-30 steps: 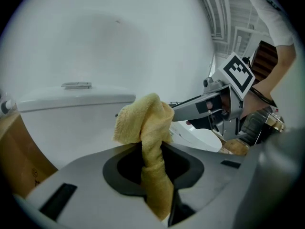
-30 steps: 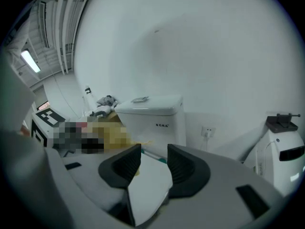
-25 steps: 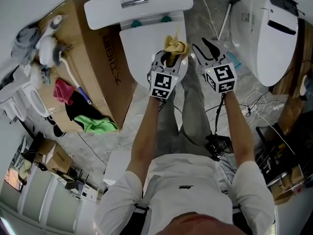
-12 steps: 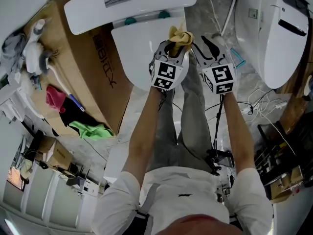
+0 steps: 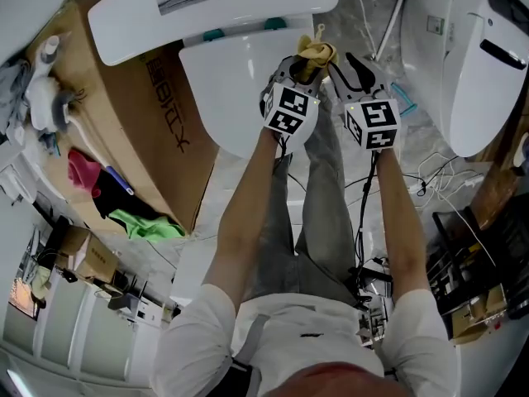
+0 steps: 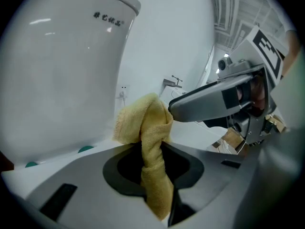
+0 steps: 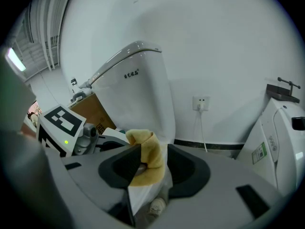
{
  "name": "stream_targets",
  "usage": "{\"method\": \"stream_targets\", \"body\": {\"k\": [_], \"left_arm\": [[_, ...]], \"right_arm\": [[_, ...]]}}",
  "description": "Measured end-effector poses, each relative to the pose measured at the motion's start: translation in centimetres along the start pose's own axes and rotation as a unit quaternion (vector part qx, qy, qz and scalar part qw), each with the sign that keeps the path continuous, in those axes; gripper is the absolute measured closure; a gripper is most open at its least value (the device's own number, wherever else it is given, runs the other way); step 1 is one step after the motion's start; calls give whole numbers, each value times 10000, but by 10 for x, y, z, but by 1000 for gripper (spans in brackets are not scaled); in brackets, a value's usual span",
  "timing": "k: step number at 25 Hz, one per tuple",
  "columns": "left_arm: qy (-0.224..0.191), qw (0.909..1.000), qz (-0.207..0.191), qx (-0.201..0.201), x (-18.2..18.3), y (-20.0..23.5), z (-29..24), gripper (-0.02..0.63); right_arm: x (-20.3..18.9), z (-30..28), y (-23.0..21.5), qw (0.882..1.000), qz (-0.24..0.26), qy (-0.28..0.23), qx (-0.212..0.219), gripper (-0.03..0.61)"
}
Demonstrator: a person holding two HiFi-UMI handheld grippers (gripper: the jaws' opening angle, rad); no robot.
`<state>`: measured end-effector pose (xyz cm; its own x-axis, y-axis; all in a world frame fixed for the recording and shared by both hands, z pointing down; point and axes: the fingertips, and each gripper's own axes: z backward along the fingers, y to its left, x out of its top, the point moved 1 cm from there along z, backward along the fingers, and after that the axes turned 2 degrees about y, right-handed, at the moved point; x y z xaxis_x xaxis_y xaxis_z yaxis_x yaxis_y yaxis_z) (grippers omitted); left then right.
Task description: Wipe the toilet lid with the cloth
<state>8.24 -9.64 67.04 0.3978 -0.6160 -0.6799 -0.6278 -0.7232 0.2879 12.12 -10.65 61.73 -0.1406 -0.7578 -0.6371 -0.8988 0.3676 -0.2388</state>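
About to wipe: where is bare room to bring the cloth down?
The toilet lid is bare, bordered by the cistern behind and the cardboard box at its left. Crowded: the left tongs gripping the cloth at its right edge with the right tongs beside, rags by the box, cables beside the second toilet.

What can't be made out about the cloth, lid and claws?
Head view: the left claw covers the spot where the crumpled yellow cloth would meet the white oval toilet lid, so contact can't be told.
Left gripper view: the claw's own grey body blocks most of the lid beneath the cloth.
Right gripper view: the open right claw frames the cloth; touching or apart is unclear.
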Motion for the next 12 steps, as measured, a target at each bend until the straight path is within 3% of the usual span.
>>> {"method": "stream_targets", "body": {"k": [12], "left_arm": [[578, 9980, 228, 131, -28, 33, -30, 509]], "right_arm": [[-22, -14, 7, 9997, -60, 246, 64, 390]]}}
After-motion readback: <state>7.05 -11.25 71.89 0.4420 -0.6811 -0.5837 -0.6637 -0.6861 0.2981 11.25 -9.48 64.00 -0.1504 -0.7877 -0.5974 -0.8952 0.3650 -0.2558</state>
